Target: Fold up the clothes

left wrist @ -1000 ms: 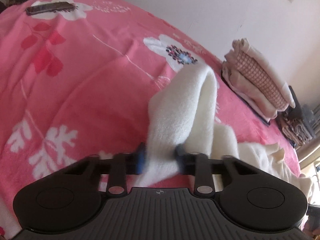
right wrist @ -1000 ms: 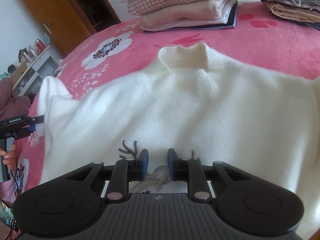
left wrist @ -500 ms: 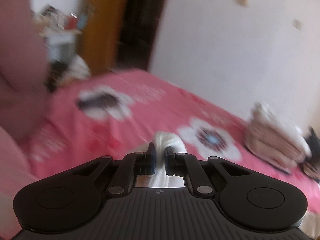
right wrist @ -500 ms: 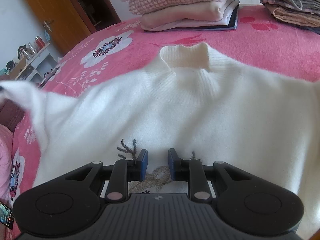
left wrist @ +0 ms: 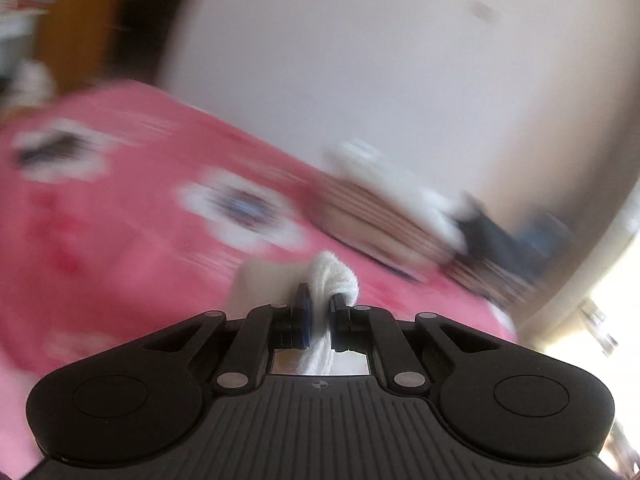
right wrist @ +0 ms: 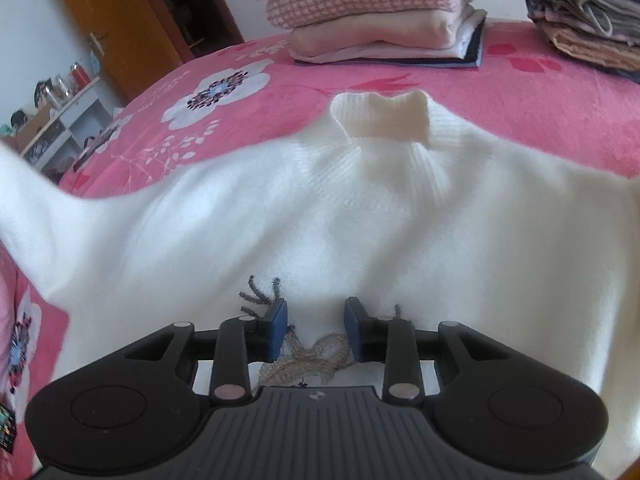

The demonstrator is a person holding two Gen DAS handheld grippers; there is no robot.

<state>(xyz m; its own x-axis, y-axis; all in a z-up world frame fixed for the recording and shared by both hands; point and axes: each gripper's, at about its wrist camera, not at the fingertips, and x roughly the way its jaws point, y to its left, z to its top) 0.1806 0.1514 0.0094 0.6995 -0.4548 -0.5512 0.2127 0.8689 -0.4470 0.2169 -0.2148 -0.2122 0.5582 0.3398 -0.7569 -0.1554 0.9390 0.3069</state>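
A cream knitted sweater (right wrist: 320, 208) lies spread on the pink flowered bed (right wrist: 540, 96), collar at the far side, an embroidered motif (right wrist: 316, 354) near its lower middle. My right gripper (right wrist: 316, 320) is open, its fingers resting on the sweater on either side of the motif. My left gripper (left wrist: 319, 312) is shut on the sweater's sleeve (left wrist: 332, 276) and holds it lifted above the bed; the left wrist view is blurred. The raised sleeve (right wrist: 36, 200) shows at the left of the right wrist view.
A stack of folded pink and cream clothes (right wrist: 372, 12) sits at the far side of the bed, with a darker folded pile (right wrist: 588, 16) to its right. A wooden door (right wrist: 120, 28) and a shelf with bottles (right wrist: 60, 92) stand at the left.
My left gripper has closed on the sleeve, lifted it and swung it over the bed. The right gripper has stayed in place on the sweater.
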